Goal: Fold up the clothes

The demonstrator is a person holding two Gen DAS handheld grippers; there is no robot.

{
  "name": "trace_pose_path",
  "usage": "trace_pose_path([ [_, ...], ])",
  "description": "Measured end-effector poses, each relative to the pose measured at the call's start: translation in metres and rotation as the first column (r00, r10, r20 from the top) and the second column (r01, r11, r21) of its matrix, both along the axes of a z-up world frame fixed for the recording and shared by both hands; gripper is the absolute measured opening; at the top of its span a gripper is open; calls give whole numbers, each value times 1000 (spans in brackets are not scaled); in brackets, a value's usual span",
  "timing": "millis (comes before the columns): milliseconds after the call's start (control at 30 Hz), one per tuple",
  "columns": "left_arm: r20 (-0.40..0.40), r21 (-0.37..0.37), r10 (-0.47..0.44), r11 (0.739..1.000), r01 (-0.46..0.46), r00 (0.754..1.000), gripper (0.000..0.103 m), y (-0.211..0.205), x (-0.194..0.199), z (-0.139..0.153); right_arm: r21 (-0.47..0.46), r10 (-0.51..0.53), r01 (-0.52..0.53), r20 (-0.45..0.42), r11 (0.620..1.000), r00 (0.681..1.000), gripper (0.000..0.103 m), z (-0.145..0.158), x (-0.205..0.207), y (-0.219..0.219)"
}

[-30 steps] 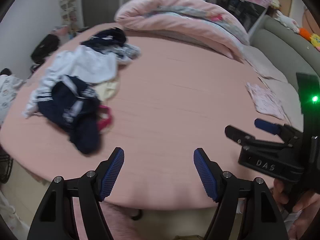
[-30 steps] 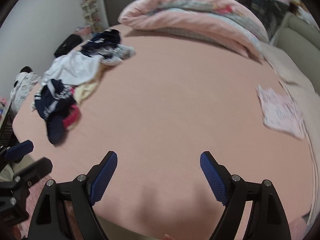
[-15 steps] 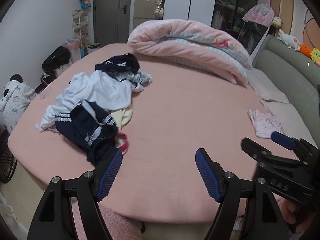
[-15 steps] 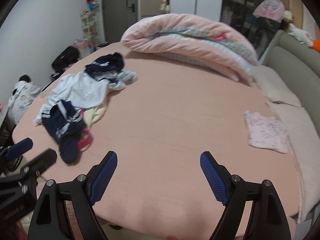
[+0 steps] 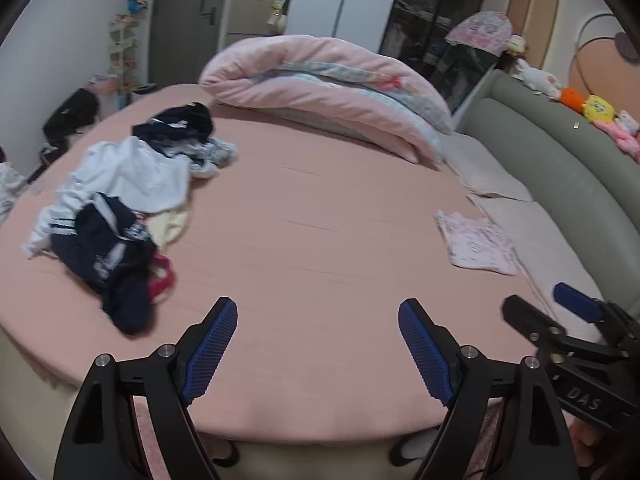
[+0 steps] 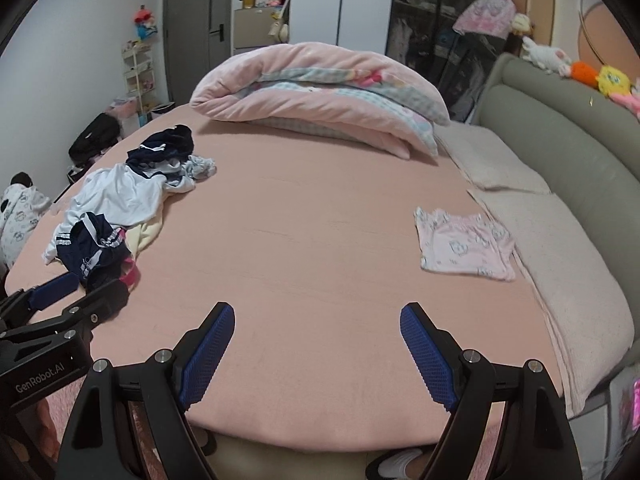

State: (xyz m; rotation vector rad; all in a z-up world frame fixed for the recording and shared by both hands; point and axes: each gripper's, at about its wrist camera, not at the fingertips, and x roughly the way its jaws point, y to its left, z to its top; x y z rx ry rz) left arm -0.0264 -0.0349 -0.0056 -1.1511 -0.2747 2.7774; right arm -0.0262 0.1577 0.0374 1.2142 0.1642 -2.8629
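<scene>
Both tongs are hovering over the near edge of the bed (image 6: 320, 248), spread wide and gripping nothing: left tongs (image 5: 316, 350), right tongs (image 6: 318, 354). The unfolded clothes pile (image 5: 116, 200) is lying far-left of both, its long axis running away from the near edge. Left tongs are sitting nearer it. A pink folded garment (image 6: 460, 244) is resting far-right, well apart.

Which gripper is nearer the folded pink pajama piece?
Right. The right gripper hangs at the bed's near edge, the folded pink pajama piece ahead to its right; the left gripper sits farther left.
</scene>
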Motion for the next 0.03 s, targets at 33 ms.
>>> trace_pose_path([
  [33,-5,0,-8,1000,8,1000,83,5,2,-1,-1,-8,8,4,1000,1000,85,-2,2,4],
])
